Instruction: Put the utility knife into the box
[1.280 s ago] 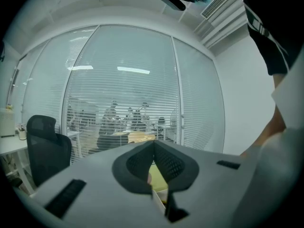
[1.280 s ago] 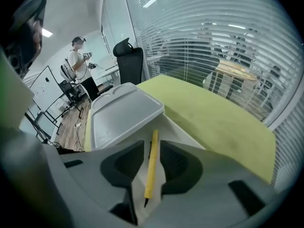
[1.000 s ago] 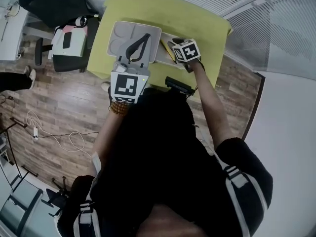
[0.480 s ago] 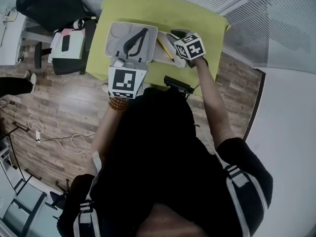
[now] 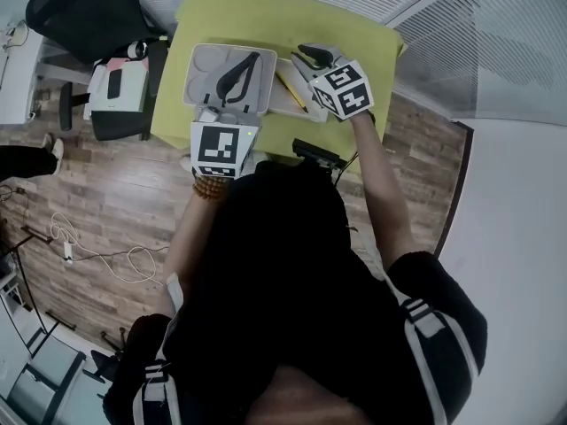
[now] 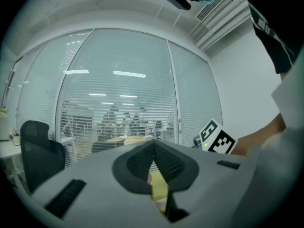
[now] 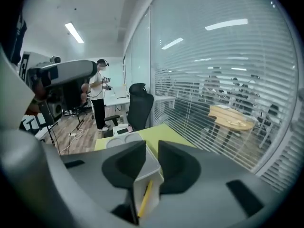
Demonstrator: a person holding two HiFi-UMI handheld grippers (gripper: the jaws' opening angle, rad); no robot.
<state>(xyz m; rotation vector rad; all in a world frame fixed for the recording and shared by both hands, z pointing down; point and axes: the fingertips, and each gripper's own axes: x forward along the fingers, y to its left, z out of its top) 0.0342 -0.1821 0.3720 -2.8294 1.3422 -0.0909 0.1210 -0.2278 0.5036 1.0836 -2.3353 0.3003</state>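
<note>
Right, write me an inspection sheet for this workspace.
Surface: yellow-green table carrying the box and tray.
Job's things: yellow utility knife lies inside the white box.
Clutter: grey moulded tray holding a black curved part, beside the box.
Grippers: left hand-held gripper shut, nothing seen held; right hand-held gripper open above the box, empty, jaws just been closing.
Cables: white cable on the wooden floor.
Surroundings: black office chair, glass wall with blinds.

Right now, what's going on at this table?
A person at the yellow-green table holds a gripper in each hand. The yellow utility knife already lies in the white box. The right gripper is above it, empty, and its jaws have just been closing. The left gripper is shut, over the gray tray.
</note>
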